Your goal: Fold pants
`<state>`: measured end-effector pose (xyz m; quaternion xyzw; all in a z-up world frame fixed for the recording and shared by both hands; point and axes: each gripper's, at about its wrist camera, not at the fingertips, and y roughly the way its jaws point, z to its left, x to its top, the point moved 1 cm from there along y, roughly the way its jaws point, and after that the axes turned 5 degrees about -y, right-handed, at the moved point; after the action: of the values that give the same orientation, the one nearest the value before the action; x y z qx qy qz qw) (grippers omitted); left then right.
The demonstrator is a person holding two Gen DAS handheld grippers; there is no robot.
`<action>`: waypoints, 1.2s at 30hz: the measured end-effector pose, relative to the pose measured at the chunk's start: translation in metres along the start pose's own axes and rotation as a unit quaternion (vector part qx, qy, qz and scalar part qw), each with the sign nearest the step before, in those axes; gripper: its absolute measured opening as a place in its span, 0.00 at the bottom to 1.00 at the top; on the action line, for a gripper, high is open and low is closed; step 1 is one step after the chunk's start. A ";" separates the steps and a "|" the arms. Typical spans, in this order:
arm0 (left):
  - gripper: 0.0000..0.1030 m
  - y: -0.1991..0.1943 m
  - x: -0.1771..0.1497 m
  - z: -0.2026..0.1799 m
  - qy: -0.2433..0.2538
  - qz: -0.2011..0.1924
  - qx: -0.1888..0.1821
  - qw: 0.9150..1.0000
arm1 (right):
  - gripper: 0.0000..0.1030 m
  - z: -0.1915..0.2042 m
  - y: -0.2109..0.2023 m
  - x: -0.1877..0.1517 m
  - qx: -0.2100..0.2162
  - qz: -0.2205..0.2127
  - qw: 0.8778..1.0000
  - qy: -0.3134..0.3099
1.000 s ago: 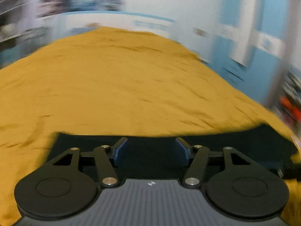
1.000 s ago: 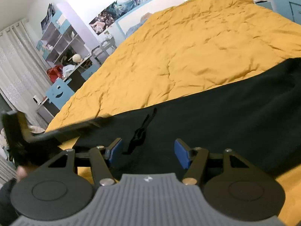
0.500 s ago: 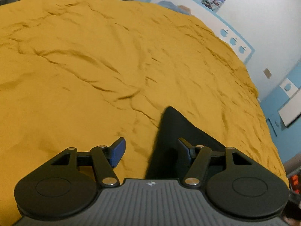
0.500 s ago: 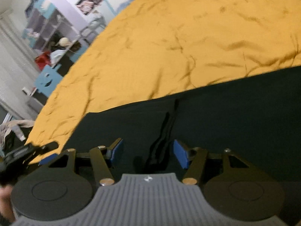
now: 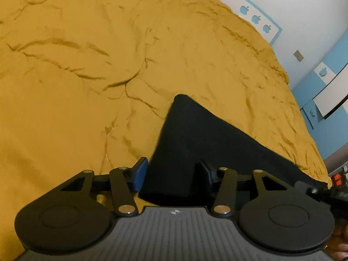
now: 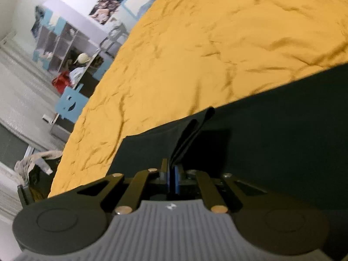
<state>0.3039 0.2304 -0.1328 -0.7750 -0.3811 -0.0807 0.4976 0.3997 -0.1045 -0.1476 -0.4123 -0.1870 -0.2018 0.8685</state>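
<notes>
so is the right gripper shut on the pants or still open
Shut on the pants: the right gripper has its blue pads together, pinching a dark fabric strip that rises between them.

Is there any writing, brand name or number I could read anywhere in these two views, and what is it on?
No readable words or numbers in either view.
Left gripper: small round emblem on its grey body, no letters legible.
Right gripper: small white mark on its grey body, too small to read.
Headboard: blue apple-shaped cutouts, shapes only, no text.
Wall posters: pictures, too blurred to show any text.
Blue panel: cut-out shapes, no letters.
</notes>
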 end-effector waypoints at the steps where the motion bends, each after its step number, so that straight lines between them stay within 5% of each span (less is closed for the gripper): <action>1: 0.55 0.003 -0.001 -0.001 0.005 0.004 0.005 1.000 | 0.00 -0.002 0.008 -0.001 -0.019 0.011 1.000 -0.009; 4: 0.54 0.004 -0.005 -0.008 0.030 0.007 0.022 0.999 | 0.00 -0.006 0.019 -0.006 -0.054 0.025 0.997 -0.042; 8: 0.54 0.004 -0.008 -0.008 0.039 0.009 0.027 0.999 | 0.17 0.020 -0.005 -0.013 -0.118 -0.048 0.985 -0.120; 10: 0.54 0.004 -0.008 -0.009 0.038 0.009 0.028 0.999 | 0.17 0.039 -0.012 -0.022 -0.109 -0.071 0.975 -0.178; 13: 0.54 0.003 -0.008 -0.010 0.042 0.009 0.032 0.999 | 0.14 0.055 0.002 -0.037 -0.077 -0.039 0.969 -0.230; 15: 0.56 0.003 -0.008 -0.009 0.041 0.009 0.031 0.999 | 0.14 0.053 0.024 -0.047 -0.117 0.009 0.958 -0.260; 19: 0.59 0.003 -0.009 -0.006 0.038 0.002 0.032 0.999 | 0.18 0.057 0.003 -0.054 -0.083 -0.036 0.962 -0.257; 22: 0.60 0.005 -0.011 -0.008 0.047 -0.008 0.035 0.998 | 0.19 0.047 0.008 -0.062 -0.094 -0.004 0.957 -0.273; 27: 0.60 -0.016 -0.013 -0.015 0.056 -0.068 0.060 0.994 | 0.25 0.027 -0.077 -0.056 -0.064 -0.075 0.974 -0.206; 30: 0.60 -0.036 -0.019 -0.029 0.074 -0.123 0.087 0.986 | 0.32 -0.001 -0.139 -0.060 -0.096 -0.110 0.972 -0.187; 36: 0.61 -0.058 -0.060 -0.114 0.111 -0.118 0.004 0.987 | 0.42 -0.100 -0.235 -0.072 -0.175 -0.165 0.970 -0.039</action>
<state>0.2523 0.1169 -0.0662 -0.7086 -0.4128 -0.2229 0.5271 0.2354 -0.3057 -0.0917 -0.5283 -0.2478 -0.3560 0.7299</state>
